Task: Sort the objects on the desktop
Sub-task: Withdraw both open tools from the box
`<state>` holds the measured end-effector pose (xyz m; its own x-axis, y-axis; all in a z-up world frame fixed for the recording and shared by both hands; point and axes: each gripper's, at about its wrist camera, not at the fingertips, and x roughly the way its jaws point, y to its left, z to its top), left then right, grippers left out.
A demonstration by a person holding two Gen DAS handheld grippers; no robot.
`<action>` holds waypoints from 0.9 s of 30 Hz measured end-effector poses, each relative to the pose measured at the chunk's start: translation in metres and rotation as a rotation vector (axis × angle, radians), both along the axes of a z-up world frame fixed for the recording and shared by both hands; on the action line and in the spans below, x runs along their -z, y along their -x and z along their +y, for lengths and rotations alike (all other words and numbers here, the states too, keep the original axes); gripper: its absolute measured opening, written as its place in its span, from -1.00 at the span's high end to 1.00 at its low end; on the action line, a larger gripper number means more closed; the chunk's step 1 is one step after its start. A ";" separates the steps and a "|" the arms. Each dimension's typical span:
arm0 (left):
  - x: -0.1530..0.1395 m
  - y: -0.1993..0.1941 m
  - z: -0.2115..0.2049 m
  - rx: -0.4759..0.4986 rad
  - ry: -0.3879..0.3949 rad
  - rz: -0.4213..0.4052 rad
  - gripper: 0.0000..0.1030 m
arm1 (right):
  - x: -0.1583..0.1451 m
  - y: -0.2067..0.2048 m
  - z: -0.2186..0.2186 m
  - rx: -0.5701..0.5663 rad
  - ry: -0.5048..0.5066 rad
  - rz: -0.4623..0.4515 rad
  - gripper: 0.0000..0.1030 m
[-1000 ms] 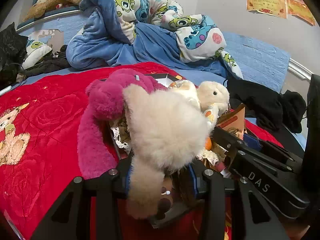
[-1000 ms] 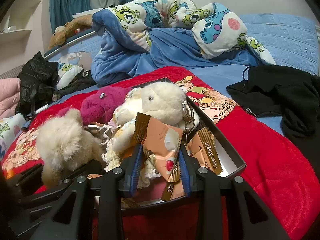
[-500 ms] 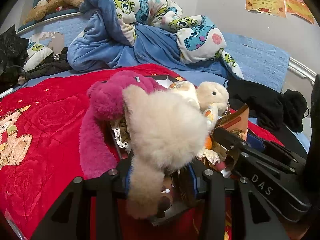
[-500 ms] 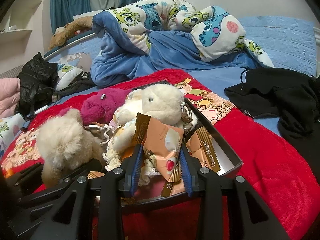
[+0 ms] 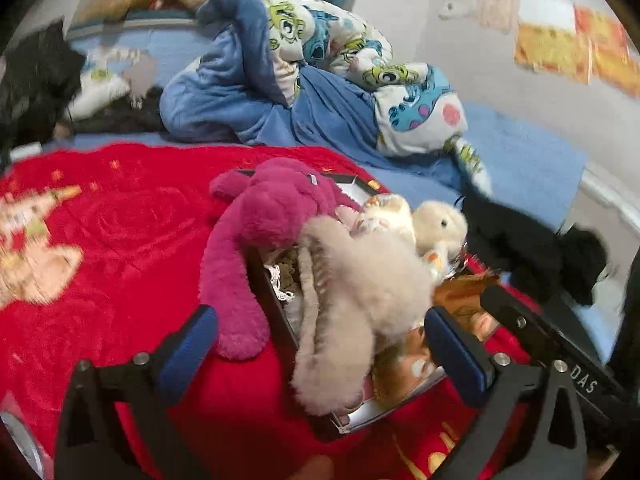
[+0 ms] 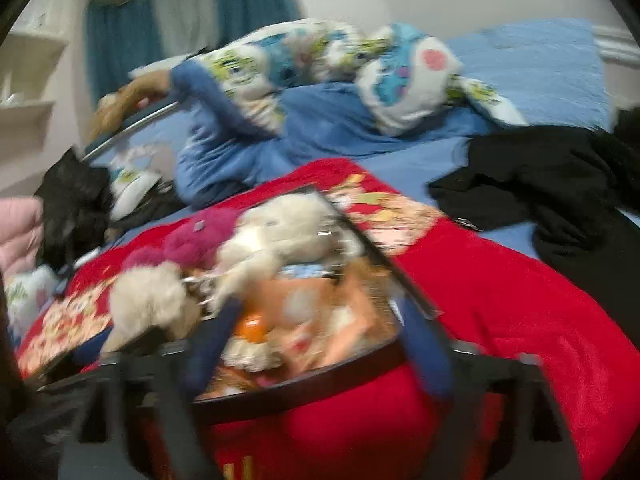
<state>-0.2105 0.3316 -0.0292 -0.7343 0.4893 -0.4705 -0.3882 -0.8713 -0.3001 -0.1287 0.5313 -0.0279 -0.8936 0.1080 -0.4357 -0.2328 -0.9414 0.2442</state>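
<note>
A black box (image 5: 276,320) on the red blanket (image 5: 120,240) holds soft toys and snack packets. A beige fluffy plush (image 5: 360,300) droops over the box's near rim, between the spreading jaws of my left gripper (image 5: 320,352); the blue pads stand apart from it. A magenta plush (image 5: 272,220) hangs over the box's left wall, and a white plush (image 5: 436,224) sits behind. In the blurred right wrist view, my right gripper (image 6: 318,344) is opening over the box (image 6: 400,280). An orange snack packet (image 6: 320,312) lies loose between its pads.
A blue cartoon-print duvet (image 5: 320,92) is bunched at the back of the bed. Black clothes (image 6: 560,184) lie to the right of the red blanket (image 6: 520,300), and a black bag (image 6: 76,200) lies at the far left. White shelves (image 6: 28,92) stand by the wall.
Both grippers were shut, the left on the beige plush and the right on the snack packet. Both have sprung wide and let go, and the plush has slumped onto the box rim.
</note>
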 end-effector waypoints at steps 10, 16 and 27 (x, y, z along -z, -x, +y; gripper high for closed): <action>-0.002 -0.010 0.003 -0.019 0.027 0.043 -1.00 | -0.002 -0.014 0.004 0.014 0.015 0.021 -1.00; -0.001 -0.012 0.001 -0.013 0.019 0.047 -1.00 | -0.001 -0.015 0.004 0.013 0.018 0.013 -1.00; -0.016 -0.042 -0.001 0.018 -0.018 0.200 -1.00 | -0.004 -0.019 -0.005 -0.012 -0.014 0.004 -1.00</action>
